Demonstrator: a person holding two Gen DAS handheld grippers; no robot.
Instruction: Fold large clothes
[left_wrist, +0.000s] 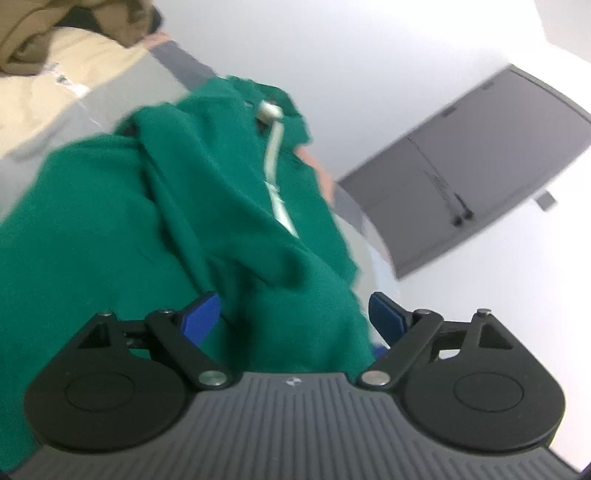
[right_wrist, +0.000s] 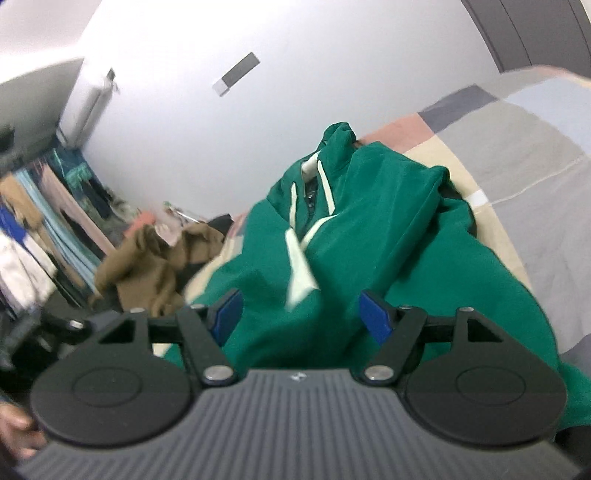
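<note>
Over a patchwork bedspread (right_wrist: 535, 155): left gripper (left_wrist: 293, 317) spread wide, pads clear of cloth; green hoodie (right_wrist: 369, 229) crumpled on the bed between and ahead of both; right gripper (right_wrist: 301, 314) likewise parted, gripping nothing.

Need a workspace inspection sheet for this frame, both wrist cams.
Surface: patchwork bedcover, pastel blocks.
Job's things: green hoodie, crumpled, white drawstrings loose on top.
Clutter: brown garment heaped at the bed's edge.
Grippers: left gripper open, green fabric between its fingers; right gripper open over the hoodie.
Cables: nothing seen.
Surroundings: white wall, air conditioner, hanging clothes, grey door.
</note>
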